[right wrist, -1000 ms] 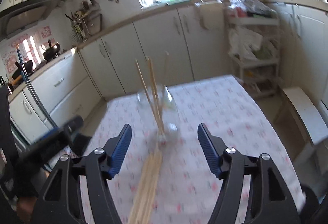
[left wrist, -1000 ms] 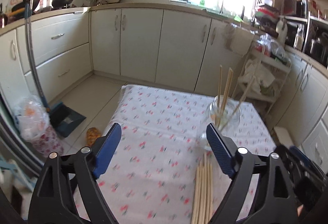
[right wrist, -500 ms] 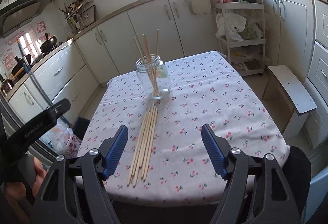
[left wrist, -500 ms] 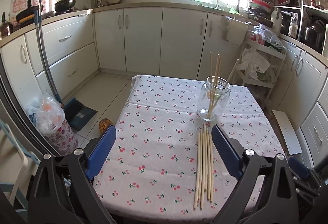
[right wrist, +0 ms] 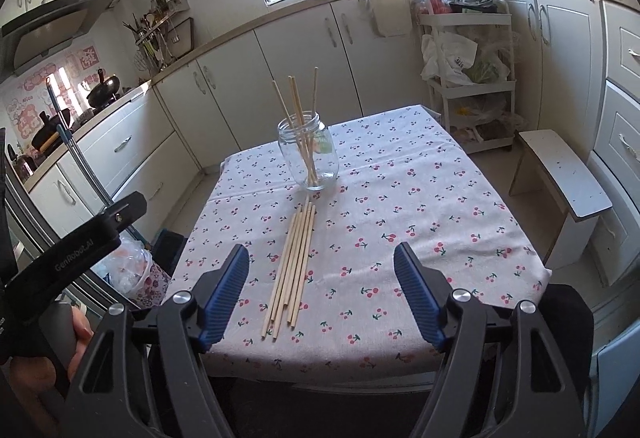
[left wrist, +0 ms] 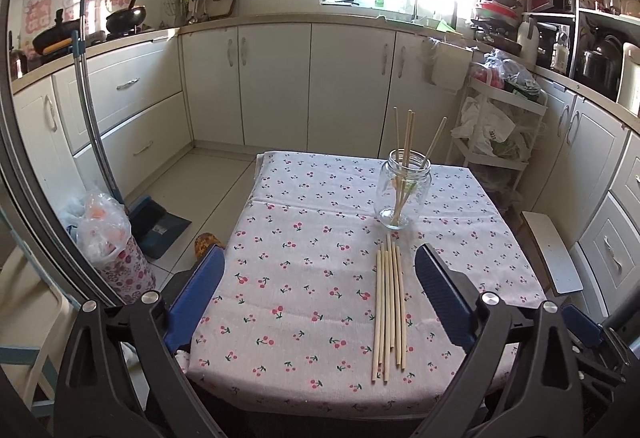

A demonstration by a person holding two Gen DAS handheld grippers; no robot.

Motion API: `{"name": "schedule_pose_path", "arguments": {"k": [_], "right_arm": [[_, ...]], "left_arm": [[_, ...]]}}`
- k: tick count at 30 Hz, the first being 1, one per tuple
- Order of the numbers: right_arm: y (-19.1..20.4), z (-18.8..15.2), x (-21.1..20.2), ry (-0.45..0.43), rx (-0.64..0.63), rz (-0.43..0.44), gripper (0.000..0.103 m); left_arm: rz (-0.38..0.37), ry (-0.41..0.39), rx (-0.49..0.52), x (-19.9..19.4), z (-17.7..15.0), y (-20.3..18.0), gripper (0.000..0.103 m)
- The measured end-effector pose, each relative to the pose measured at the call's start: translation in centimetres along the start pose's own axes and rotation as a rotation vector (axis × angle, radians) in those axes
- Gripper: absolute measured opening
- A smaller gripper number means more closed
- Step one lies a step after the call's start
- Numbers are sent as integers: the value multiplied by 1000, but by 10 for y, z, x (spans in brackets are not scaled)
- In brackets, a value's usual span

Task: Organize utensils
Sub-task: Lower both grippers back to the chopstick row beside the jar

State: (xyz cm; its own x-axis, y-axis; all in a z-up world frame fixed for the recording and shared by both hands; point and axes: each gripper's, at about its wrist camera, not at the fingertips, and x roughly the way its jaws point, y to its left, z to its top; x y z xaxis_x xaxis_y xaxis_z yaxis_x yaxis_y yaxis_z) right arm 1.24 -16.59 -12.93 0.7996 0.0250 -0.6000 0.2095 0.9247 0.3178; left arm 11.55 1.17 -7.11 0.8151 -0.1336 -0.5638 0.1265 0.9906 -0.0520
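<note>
A clear glass jar [left wrist: 404, 193] [right wrist: 310, 157] stands on the cherry-print tablecloth [left wrist: 300, 278] [right wrist: 420, 217] with several wooden chopsticks leaning in it. Several more chopsticks [left wrist: 388, 306] [right wrist: 294, 262] lie side by side on the cloth in front of the jar, pointing at it. My left gripper [left wrist: 320, 250] hangs open over the near table edge, with the loose chopsticks seen between its fingers but well below them. Open and empty, my right gripper [right wrist: 320, 246] is held back from the near edge, with the loose chopsticks just left of its centre line.
A white stool [right wrist: 568, 173] stands right of the table, and a white trolley [right wrist: 468, 77] with bags behind it. A bin with plastic bags [left wrist: 108, 238] and a dustpan [left wrist: 160, 226] sit on the floor to the left. A hand holds the left gripper's body [right wrist: 80, 238].
Both grippers have drawn back from the jar toward the near table edge, so the whole table now shows. Their jaws stand a little wider.
</note>
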Motion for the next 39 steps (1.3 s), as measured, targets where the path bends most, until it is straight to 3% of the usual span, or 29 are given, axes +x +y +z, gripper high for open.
{"name": "schedule_pose_path", "arguments": {"k": [9, 11, 16, 27, 39], "right_arm": [[10, -3, -3, -27, -55, 27, 71], [12, -2, 13, -3, -70, 36, 53], [12, 2, 81, 123, -57, 66, 31], [28, 20, 203, 245, -128, -13, 20], [24, 12, 240, 294, -259, -48, 16]], "left_arm": [[1, 4, -25, -10, -5, 13, 94], [8, 18, -39, -7, -6, 21, 94], [37, 50, -77, 6, -11, 40, 94], [59, 124, -111, 45, -19, 56, 94], [49, 191, -100, 93, -24, 48, 94]]}}
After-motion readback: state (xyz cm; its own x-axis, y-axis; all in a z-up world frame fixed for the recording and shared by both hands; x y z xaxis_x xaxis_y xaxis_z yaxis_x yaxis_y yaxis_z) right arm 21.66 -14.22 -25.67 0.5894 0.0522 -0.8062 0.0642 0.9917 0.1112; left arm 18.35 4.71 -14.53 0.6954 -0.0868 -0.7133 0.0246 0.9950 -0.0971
